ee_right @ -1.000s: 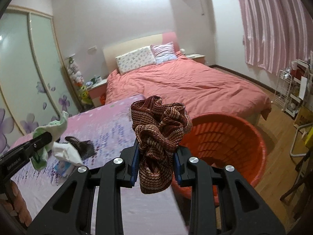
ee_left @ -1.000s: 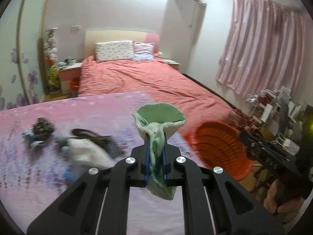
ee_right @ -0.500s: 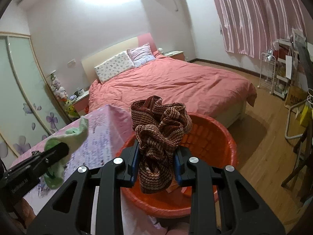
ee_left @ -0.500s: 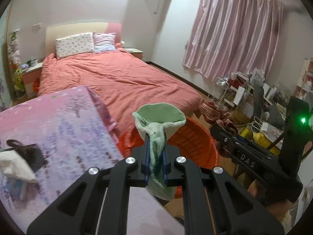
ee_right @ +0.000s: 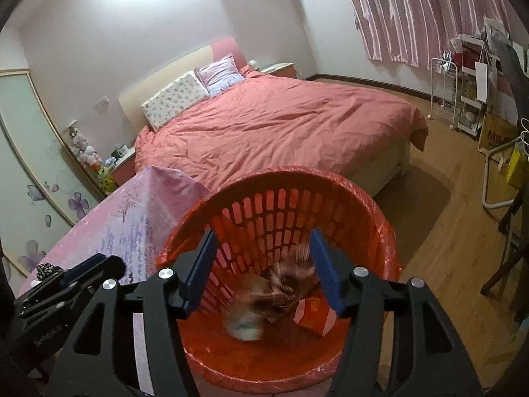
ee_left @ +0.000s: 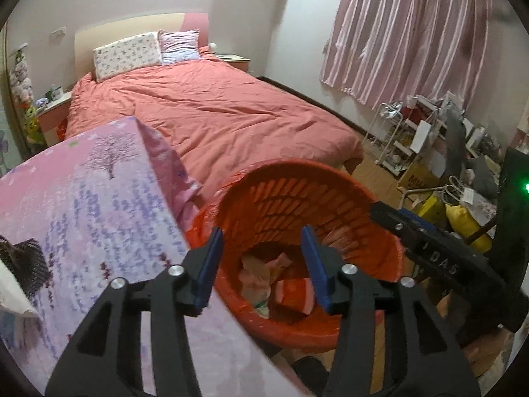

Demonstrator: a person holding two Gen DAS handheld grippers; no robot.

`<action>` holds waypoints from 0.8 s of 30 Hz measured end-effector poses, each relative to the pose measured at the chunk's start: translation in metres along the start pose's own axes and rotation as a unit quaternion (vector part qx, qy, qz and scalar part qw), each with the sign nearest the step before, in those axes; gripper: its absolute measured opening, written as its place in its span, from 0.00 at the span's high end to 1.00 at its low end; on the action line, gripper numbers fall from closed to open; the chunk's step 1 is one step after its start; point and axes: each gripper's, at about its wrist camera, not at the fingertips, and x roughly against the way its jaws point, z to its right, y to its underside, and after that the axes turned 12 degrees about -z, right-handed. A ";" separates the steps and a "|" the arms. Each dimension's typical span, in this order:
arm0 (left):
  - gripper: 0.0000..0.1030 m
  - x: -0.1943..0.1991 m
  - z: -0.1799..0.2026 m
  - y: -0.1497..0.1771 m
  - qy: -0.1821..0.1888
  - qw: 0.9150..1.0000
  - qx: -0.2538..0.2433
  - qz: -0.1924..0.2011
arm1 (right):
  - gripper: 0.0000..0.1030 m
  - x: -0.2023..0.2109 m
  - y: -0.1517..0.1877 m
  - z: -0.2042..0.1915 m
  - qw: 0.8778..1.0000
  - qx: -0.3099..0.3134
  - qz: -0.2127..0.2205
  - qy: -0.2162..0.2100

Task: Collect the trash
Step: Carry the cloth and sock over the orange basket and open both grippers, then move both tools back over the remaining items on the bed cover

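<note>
Orange basket: we see a round orange plastic laundry basket point(ee_right: 360, 218) with slotted walls and a thin orange bag liner standing on the wooden floor point(ee_right: 439, 218), just beside the table corner and near the foot of the bed.
Left claw: our left claw point(ee_left: 261, 266), black with blue pads, hangs over the basket's near rim; its jaws are opening, standing apart with nothing between them.
Right claw: our right claw point(ee_right: 263, 269) points down into the basket mouth; its jaws are opening too, and nothing is gripped between the pads.
Striped cloth: we see a crumpled brown-and-cream striped cloth point(ee_right: 286, 289), motion-blurred, inside the basket below the right claw, clear of both pads.
Other trash: a pale blurred bundle point(ee_right: 246, 324) lies beside the striped cloth; pinkish crumpled wrappers point(ee_left: 261, 273) and an orange-and-white packet point(ee_left: 294, 296) lie on the basket bottom.
Table: a table under a pink and lavender printed cloth point(ee_left: 82, 205) sits left of the basket; a dark mesh item point(ee_left: 23, 261) and a white scrap point(ee_left: 10, 294) lie at its left edge.
Bed: a wide bed with a salmon-pink quilt point(ee_left: 211, 112) and two pillows stands behind.
Curtain: pink striped drapes point(ee_left: 403, 29) hang at the right.
</note>
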 end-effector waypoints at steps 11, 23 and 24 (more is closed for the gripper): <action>0.45 0.039 -0.050 0.035 -0.043 0.999 0.025 0.012 | 0.41 0.008 0.005 -0.031 1.000 0.028 -0.008 0.002; 0.38 0.095 -0.133 0.089 -0.091 0.991 0.097 0.030 | 0.41 0.004 0.035 -0.109 0.994 0.102 -0.040 -0.017; 0.37 0.100 -0.142 0.095 -0.101 0.989 0.104 0.033 | 0.41 0.003 0.038 -0.116 0.993 0.108 -0.043 -0.019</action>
